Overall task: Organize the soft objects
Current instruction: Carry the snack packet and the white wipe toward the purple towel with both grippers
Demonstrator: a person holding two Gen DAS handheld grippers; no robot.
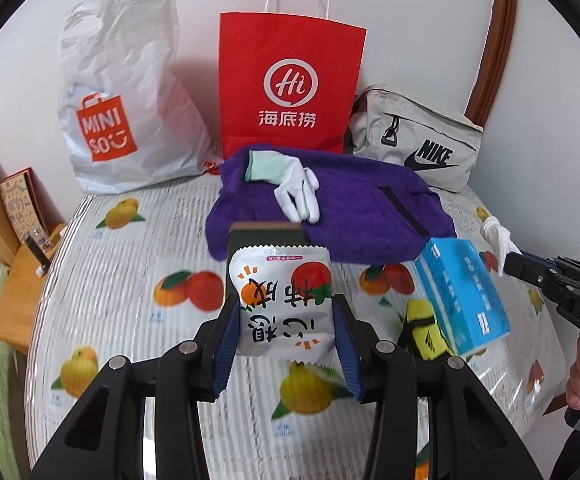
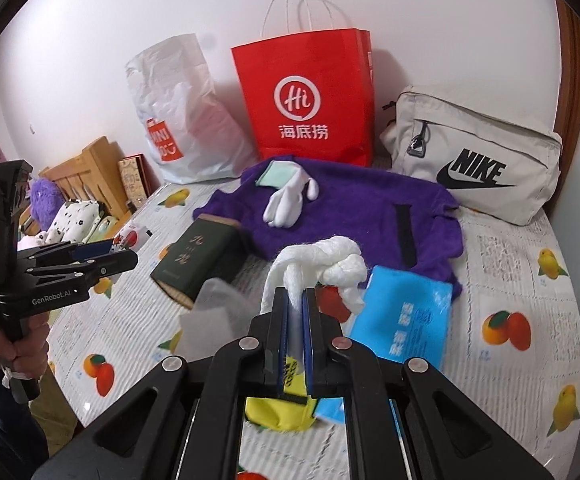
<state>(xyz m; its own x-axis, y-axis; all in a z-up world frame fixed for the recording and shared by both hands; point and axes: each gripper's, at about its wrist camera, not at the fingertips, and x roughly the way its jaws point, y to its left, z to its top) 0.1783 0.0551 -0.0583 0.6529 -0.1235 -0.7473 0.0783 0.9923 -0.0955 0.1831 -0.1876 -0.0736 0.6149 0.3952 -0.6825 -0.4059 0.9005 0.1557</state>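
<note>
Fingers of the left gripper [image 1: 286,320] pinch a glossy white crinkle-edged snack packet [image 1: 284,300] before the fuzzy purple sweater [image 1: 353,208]; the right gripper [image 2: 295,316], right of it, clamps a knotted white cotton cloth [image 2: 321,268]. Both look mid-carry; bagging in the stiff red paper bag [image 1: 290,80] behind the sweater likely follows.

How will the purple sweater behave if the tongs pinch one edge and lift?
The purple sweater looks fuzzy and lies rumpled on the tablecloth, so it will probably drape and sag, not lift flat. The white glove resting on it would likely slide off. Its corner overlaps the blue tissue pack, so a drag may nudge that too.
</note>
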